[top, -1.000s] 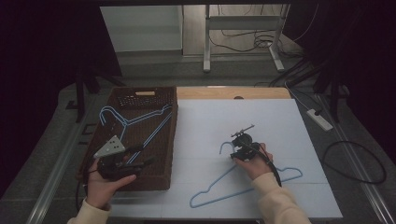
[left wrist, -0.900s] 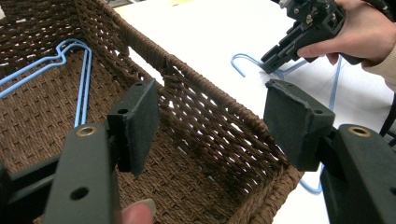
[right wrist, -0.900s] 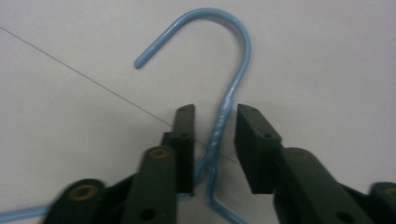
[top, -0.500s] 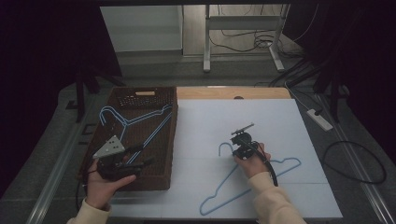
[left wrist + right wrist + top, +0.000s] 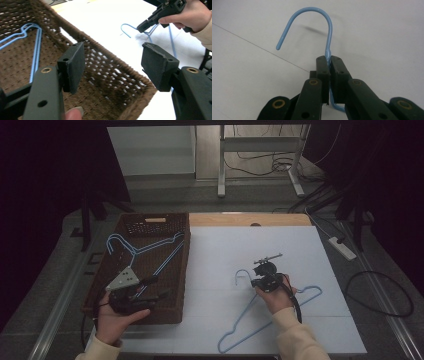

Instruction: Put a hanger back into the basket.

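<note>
Clamping the neck of a thin light-blue wire hanger (image 5: 329, 30), the right hand-held gripper (image 5: 329, 58) has just closed its jaws on it. The hanger's open hook curves up beyond the pads; its triangular body lies on the white table (image 5: 225, 255). The left hand-held gripper (image 5: 112, 67) hangs open over the brown wicker basket (image 5: 150, 225).

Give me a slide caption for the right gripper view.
Right gripper shut on blue hanger neck, above white table sheet.
</note>
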